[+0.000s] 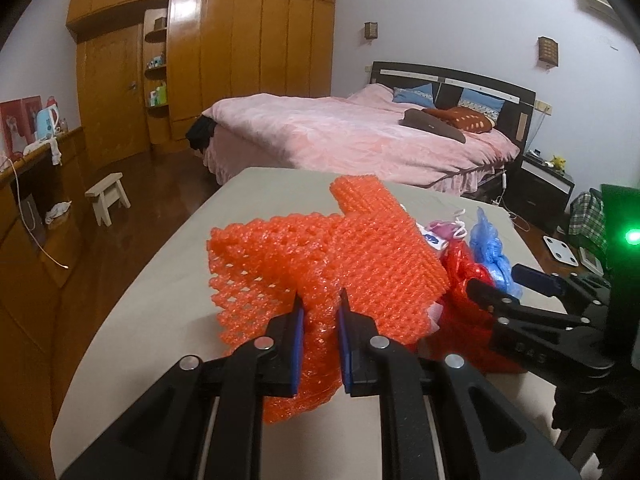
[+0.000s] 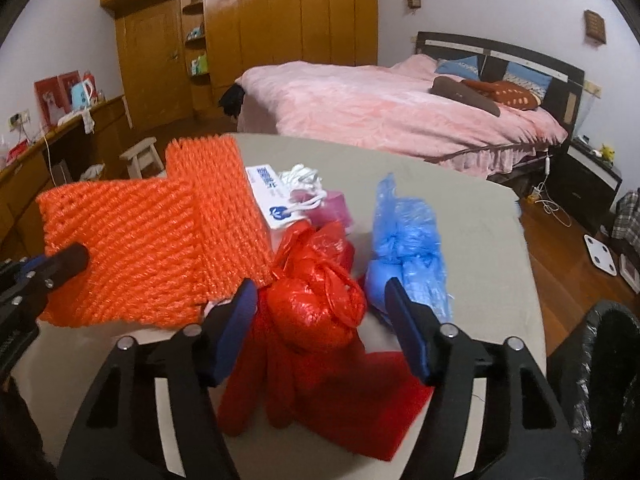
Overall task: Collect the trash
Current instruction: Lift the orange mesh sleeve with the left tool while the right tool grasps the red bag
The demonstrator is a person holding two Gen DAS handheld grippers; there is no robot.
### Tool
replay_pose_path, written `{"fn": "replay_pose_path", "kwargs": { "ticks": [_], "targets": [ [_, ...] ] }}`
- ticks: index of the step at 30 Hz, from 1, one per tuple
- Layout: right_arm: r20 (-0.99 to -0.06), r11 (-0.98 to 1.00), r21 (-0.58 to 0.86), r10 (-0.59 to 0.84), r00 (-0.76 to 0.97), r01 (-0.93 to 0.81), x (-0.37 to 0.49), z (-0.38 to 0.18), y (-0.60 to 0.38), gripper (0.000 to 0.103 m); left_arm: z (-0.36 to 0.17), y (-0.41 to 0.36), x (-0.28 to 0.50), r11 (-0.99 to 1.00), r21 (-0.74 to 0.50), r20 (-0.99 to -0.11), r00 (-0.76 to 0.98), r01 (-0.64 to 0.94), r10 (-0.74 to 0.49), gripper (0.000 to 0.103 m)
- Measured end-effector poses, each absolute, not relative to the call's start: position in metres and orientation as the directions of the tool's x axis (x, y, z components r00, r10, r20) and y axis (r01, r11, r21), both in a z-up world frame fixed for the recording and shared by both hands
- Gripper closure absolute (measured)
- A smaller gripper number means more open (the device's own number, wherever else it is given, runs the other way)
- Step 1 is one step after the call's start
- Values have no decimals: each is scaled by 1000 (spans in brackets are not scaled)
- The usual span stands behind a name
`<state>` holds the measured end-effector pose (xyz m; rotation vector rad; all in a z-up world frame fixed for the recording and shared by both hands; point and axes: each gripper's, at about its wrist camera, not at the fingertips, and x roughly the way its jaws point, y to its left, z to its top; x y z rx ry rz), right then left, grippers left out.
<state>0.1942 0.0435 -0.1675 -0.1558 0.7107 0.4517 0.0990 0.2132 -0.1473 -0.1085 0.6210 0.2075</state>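
Observation:
My left gripper (image 1: 320,304) is shut on an orange foam net (image 1: 320,256) and holds it above the beige table (image 1: 168,288); the net also shows in the right wrist view (image 2: 152,240). My right gripper (image 2: 320,292) is open, its jaws on either side of a knotted red plastic bag (image 2: 316,312) on the table. A crumpled blue plastic bag (image 2: 404,240) lies just right of it. Behind are a white box with blue print (image 2: 272,196) and a pink item with white cord (image 2: 320,200). The right gripper also shows in the left wrist view (image 1: 500,280).
A bin lined with a black bag (image 2: 600,360) stands at the table's right edge. A pink bed (image 1: 360,136) lies beyond the table, a small wooden stool (image 1: 108,196) on the floor to the left, and a wooden wardrobe (image 1: 240,60) at the back.

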Motion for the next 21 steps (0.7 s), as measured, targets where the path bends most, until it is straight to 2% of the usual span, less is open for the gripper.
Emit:
{"fn": "replay_pose_path", "kwargs": {
  "ticks": [3, 7, 21],
  "targets": [
    [-699, 879, 17, 351, 623, -476, 201, -178, 49, 63, -149, 213, 99, 972, -42, -593, 789, -230, 161, 88],
    [-701, 868, 20, 365, 612, -495, 196, -180, 50, 71, -149, 213, 99, 972, -39, -595, 787, -230, 162, 88],
    [-580, 873, 81, 434, 689, -481, 163, -111, -3, 73, -112, 193, 81, 980, -60, -525, 842, -188, 129, 88]
  ]
}}
